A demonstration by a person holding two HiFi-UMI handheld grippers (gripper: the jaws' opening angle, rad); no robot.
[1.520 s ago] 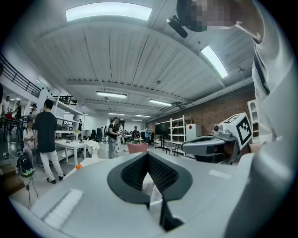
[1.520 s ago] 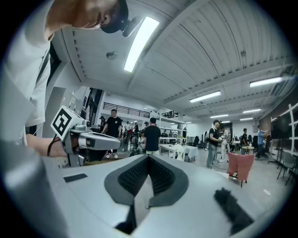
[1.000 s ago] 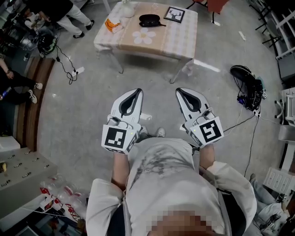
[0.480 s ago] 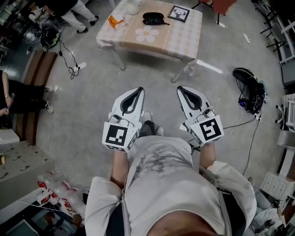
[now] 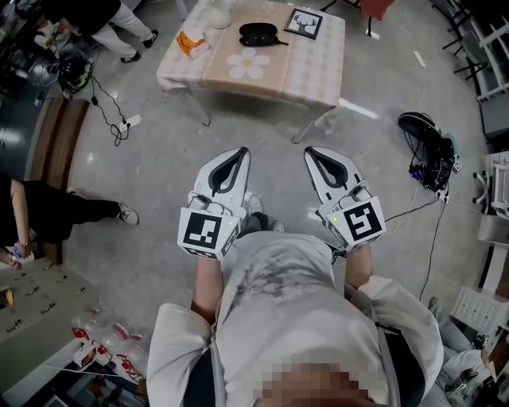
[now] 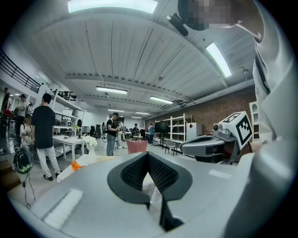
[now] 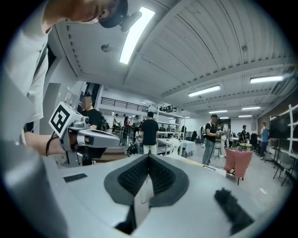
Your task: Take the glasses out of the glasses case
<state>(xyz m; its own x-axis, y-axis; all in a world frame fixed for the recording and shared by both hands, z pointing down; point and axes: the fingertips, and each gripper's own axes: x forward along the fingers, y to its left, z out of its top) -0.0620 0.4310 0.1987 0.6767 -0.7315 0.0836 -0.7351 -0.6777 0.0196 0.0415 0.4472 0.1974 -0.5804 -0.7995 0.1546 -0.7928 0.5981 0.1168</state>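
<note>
Jaws closed, left gripper point(image 5: 238, 153) and right gripper point(image 5: 311, 153) far from glasses case point(image 5: 258, 34).

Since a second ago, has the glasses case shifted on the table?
No. The glasses case lies as before, just left of the picture frame and beyond the daisy print.

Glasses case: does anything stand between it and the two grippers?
Nothing visible does. Only floor lies between the left gripper, the right gripper and the table, where the case lies on the far side.
</note>
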